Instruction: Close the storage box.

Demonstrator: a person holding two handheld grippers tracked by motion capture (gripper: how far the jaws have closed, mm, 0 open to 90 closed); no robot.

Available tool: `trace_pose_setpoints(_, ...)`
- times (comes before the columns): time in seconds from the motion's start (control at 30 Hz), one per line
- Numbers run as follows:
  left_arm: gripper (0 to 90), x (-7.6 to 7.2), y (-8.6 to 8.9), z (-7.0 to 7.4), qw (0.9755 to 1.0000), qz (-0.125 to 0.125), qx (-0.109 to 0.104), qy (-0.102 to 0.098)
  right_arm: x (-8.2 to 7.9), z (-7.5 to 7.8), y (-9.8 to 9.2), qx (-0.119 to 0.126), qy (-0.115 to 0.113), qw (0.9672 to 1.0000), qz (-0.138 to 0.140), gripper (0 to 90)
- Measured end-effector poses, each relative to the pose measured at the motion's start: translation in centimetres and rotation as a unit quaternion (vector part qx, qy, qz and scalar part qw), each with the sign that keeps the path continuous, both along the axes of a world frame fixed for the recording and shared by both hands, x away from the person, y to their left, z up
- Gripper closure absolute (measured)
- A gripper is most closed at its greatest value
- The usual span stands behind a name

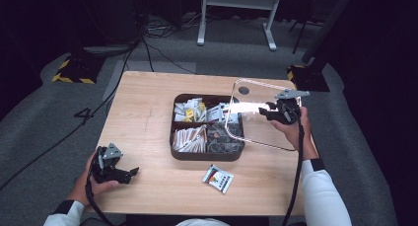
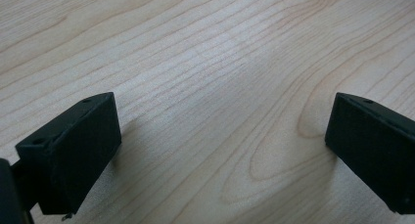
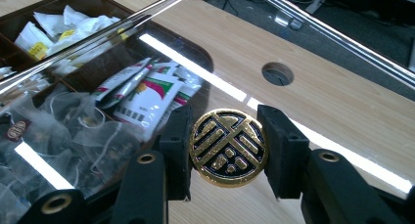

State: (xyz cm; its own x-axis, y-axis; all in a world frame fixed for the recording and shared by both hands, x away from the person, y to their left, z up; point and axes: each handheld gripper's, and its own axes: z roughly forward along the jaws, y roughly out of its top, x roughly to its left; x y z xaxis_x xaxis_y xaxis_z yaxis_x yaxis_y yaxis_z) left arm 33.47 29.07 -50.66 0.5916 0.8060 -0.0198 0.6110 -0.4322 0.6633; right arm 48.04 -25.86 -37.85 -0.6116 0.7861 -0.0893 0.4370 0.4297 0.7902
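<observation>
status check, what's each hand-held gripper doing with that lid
Right hand-held gripper shut on lid knob, clear lid tilted above tea box. Left hand-held gripper open over bare table.

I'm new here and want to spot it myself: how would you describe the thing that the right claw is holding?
Start at the dark brown compartment tray of tea packets in the middle of the wooden table. Over its right side hangs a clear, see-through lid with rounded corners. The right claw grips its round gold-and-black knob; the lid is the one transparent thing there.
</observation>
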Motion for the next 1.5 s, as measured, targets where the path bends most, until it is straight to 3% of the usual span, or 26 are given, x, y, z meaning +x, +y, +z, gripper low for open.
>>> trace_pose_setpoints(0.83, 0.5, 0.0, 0.0, 0.0, 1.0, 0.001, 0.001, -0.001, 0.8, -0.7, 8.2, 0.004, 0.011, 0.9983, 0.058, 59.5)
trace_pose_setpoints(1.5, 0.5, 0.0, 0.0, 0.0, 1.0, 0.0, 0.001, 0.0, 1.8, -2.6, 14.5, -0.005, 0.034, 0.9952, 0.091, 59.5)
